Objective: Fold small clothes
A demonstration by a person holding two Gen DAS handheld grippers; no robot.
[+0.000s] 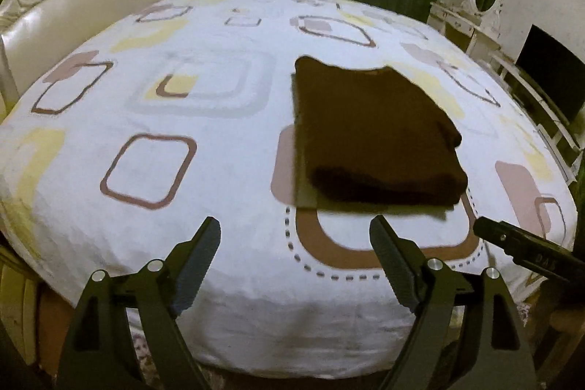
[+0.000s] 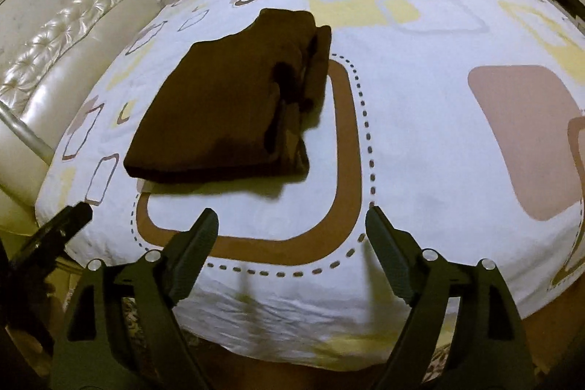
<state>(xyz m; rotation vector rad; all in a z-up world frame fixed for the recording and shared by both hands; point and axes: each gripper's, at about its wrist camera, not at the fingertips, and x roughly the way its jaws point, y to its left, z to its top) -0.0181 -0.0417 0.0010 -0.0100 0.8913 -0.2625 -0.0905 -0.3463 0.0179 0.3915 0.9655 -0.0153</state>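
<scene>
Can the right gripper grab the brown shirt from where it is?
Probably yes. The right gripper is open with only bare bedsheet between its fingers and the folded brown shirt, which lies ahead to its left, untouched.

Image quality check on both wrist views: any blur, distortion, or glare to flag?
Left wrist: heavy fisheye bowing of the bed; brown folded garment smeared with a ghosted edge, motion blur; dim yellowish light. Right wrist: same bowing; garment sharper, casting a soft shadow toward the camera; sheen on the tufted headboard. Both grippers crisp.
</scene>
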